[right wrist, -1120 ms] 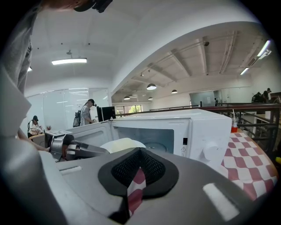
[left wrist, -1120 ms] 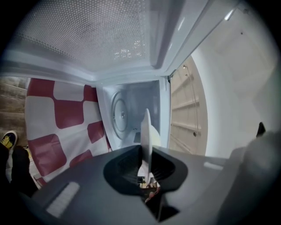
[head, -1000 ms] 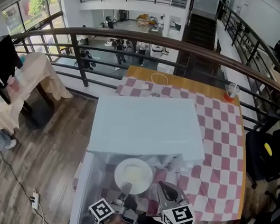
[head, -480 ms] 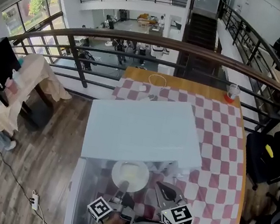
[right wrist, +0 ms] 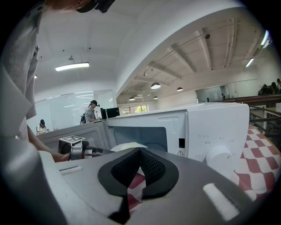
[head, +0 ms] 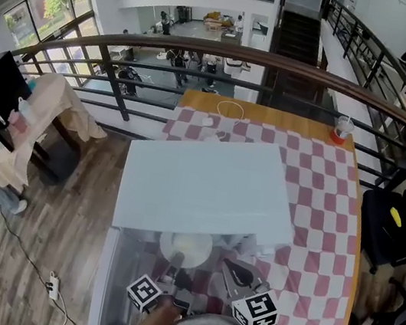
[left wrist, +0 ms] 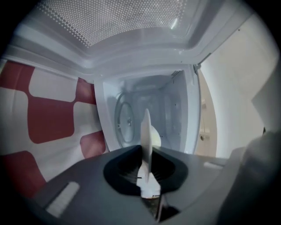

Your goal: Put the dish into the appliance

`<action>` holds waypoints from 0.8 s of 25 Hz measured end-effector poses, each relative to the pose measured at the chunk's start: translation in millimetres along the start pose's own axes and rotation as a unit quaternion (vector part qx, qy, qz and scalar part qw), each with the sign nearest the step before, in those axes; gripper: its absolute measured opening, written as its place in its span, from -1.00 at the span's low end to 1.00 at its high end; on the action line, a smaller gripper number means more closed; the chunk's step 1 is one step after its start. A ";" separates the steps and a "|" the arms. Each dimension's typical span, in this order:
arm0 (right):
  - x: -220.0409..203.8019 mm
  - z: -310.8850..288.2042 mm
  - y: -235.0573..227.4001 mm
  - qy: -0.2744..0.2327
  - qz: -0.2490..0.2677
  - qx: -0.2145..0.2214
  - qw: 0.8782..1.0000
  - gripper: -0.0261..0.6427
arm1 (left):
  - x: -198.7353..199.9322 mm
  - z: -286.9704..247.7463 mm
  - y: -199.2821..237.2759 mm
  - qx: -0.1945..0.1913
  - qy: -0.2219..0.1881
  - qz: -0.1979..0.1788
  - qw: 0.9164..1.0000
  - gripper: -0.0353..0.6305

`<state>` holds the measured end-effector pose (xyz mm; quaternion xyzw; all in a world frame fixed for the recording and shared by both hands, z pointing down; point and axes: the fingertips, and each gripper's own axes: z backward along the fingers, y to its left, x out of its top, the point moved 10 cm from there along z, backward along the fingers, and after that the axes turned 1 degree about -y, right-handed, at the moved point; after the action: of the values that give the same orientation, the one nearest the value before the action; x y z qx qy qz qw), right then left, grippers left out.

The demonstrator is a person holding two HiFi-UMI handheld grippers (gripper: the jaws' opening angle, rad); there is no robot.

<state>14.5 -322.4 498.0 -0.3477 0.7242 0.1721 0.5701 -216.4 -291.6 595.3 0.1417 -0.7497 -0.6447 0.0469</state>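
- Left-side jaws first: my left gripper (left wrist: 147, 178) is nearly closed, pinching the rim of the dish (left wrist: 146, 132), which juts out edge-on ahead of them.
- My right gripper (right wrist: 139, 153) has its jaws pressed together on nothing.
- Straight beyond the dish's far edge, the microwave (left wrist: 175, 110) stands open, its turntable (left wrist: 125, 119) bare.
- By my reckoning the dish is at the mouth. Setting it down and letting go remain.
- No brand is readable, only a warning triangle (right wrist: 180, 152) beside the opening.

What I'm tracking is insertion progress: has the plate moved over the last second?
Yes. In the head view the plate went forward: it lay clear of the front edge of the microwave; now its far rim is under that edge.
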 end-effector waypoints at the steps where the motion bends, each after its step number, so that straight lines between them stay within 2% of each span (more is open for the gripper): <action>1: -0.1 -1.1 -1.4 -0.001 0.000 0.002 1.000 -0.93 | 1.1 -4.0 0.8 0.001 0.001 -0.003 1.000 -0.80; 9: -2.8 -5.8 -8.4 0.002 -0.006 0.008 1.000 -0.93 | 8.9 -27.9 11.7 0.020 0.001 -0.008 1.000 -0.80; 20: -8.6 -4.3 -16.3 0.006 -0.016 -0.003 1.000 -0.93 | 15.0 -51.1 31.1 0.044 -0.002 0.032 0.999 -0.80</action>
<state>23.8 -333.9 509.8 -0.3622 0.7215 0.1626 0.5673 -222.5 -340.4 632.4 0.1185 -0.7819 -0.6092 0.0592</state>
